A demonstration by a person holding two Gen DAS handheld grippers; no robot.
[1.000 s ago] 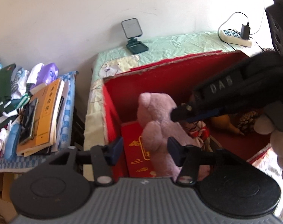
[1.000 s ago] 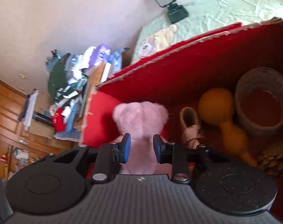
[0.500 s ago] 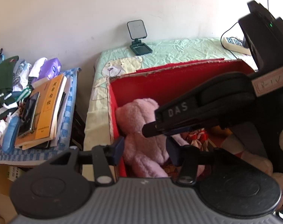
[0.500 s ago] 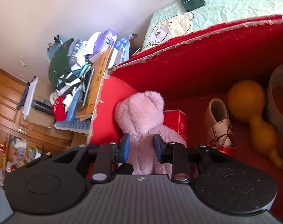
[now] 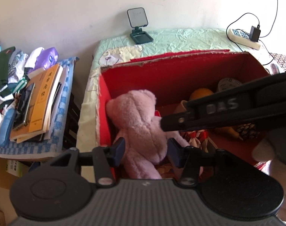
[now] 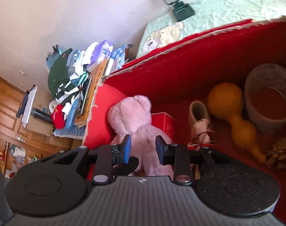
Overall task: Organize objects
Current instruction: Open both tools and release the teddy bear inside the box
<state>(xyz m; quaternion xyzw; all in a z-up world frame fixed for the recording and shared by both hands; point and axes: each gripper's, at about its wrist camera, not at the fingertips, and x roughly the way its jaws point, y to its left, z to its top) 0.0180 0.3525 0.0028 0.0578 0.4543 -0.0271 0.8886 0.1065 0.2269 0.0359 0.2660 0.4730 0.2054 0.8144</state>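
A pink teddy bear (image 5: 141,124) is seen inside a red box (image 5: 173,75), at the box's left end, close to the left wall and leaning against a small red carton (image 6: 164,123) behind it. The left gripper (image 5: 145,150) is held over the near edge of the box, and the lower body of the bear is seen between its two fingers; the gap between them is as narrow as it gets, yet it cannot be told whether the pads really press on the plush or only stand in front of it. The right gripper (image 6: 143,148) is pointed at the same bear from the other side, and the bear's back is framed by its blue pads (image 6: 126,146); a narrow gap is kept between the fingers, and no firm pinch on the fur can be made out, so its grasp cannot be told either. In the left view the right gripper's long black body is seen crossing over the box. Further right in the box a small boot-shaped ornament (image 6: 198,118), an orange gourd (image 6: 225,101), a grey round container (image 6: 269,98) and a pine cone (image 6: 280,150) are lying. The box is placed on a bed with a pale green sheet (image 5: 180,37), where a phone stand (image 5: 139,26) and a power strip (image 5: 243,38) are also kept. Beside the bed, books (image 5: 43,98) and clothes (image 5: 5,73) are piled on a checked cloth.
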